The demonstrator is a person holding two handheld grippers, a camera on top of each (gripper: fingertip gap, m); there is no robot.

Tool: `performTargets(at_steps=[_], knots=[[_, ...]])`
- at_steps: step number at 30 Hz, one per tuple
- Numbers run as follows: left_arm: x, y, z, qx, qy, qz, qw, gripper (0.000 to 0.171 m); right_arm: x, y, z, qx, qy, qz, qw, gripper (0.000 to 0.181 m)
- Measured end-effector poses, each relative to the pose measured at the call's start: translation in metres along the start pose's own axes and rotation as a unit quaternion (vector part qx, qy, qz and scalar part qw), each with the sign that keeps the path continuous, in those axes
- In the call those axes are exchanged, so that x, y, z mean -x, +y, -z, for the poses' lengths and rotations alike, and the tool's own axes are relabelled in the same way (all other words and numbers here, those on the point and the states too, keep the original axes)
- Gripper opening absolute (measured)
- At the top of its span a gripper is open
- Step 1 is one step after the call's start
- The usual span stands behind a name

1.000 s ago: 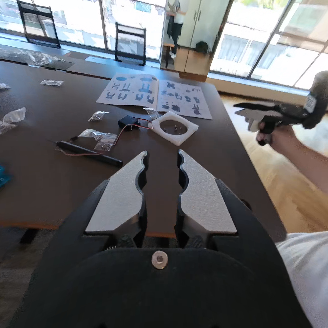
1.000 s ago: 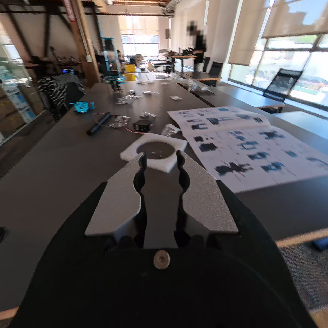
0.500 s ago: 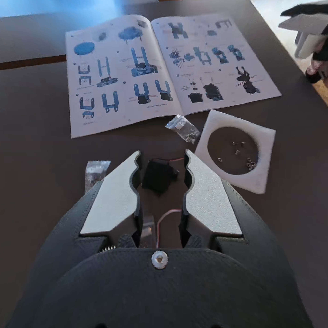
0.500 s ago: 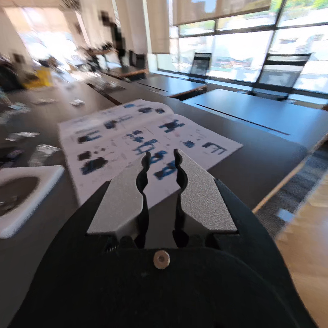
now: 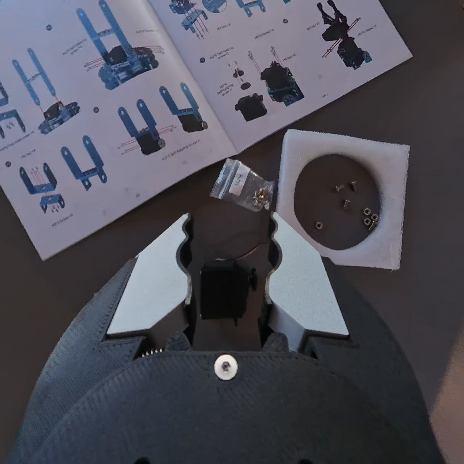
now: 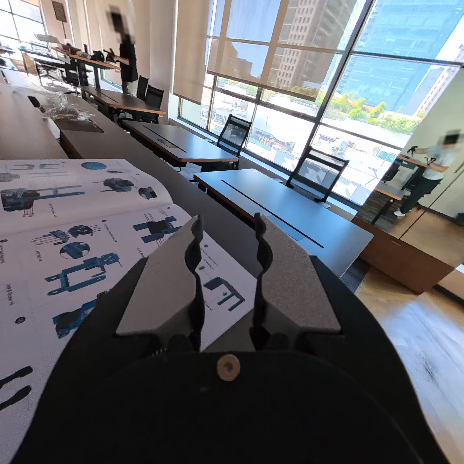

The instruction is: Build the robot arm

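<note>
My left gripper (image 5: pixel 229 217) is open and points down at the dark table (image 5: pixel 50 288). A small black servo motor (image 5: pixel 222 288) with a thin red wire lies between its jaws, touching neither one. A small clear bag of screws (image 5: pixel 244 188) lies just past the fingertips. A white foam square (image 5: pixel 391 160) with a round hole holds several loose screws and nuts (image 5: pixel 345 203) to the right. My right gripper (image 6: pixel 227 221) is open and empty above the near corner of an open instruction booklet (image 6: pixel 75 226).
The booklet (image 5: pixel 125 100) lies open beyond the left gripper. In the right wrist view, the table edge is near the gripper, with wooden floor (image 6: pixel 414 326) to the right. Further tables (image 6: pixel 276 200), chairs (image 6: pixel 319 175) and windows stand beyond. A person (image 6: pixel 128 60) stands far off. Left tips to right tips: about 35 cm.
My left gripper has moved forward and down over the servo and opened wider around it. My right gripper has swung right, from the foam square to the booklet's corner, and opened a little.
</note>
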State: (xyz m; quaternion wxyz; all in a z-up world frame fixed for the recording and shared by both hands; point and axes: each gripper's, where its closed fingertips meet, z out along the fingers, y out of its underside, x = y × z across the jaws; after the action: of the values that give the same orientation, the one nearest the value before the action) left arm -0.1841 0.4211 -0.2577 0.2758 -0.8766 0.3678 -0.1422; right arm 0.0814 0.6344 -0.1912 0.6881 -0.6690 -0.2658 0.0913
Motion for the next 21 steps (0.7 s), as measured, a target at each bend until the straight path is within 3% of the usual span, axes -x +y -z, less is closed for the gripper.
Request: performTargets(at_steps=[5,13,16,21], knots=[[0.002,0.003,-0.010,0.043,0.019,-0.018,0.999,0.056,0.008,0.007,-0.012,0.017,-0.033,0.005,0.999,0.041],[0.016,0.048,0.037,0.088,-0.005,0.046,0.995,0.057,0.012,0.006,-0.016,0.010,-0.050,0.014,0.999,0.040],[0.010,0.062,0.033,0.107,0.004,0.064,0.992,0.056,0.010,0.005,-0.015,0.007,-0.053,-0.005,0.999,0.040],[0.009,0.071,0.020,0.153,-0.014,0.024,0.988,0.051,-0.003,0.003,-0.014,-0.008,-0.054,-0.074,0.996,0.041]])
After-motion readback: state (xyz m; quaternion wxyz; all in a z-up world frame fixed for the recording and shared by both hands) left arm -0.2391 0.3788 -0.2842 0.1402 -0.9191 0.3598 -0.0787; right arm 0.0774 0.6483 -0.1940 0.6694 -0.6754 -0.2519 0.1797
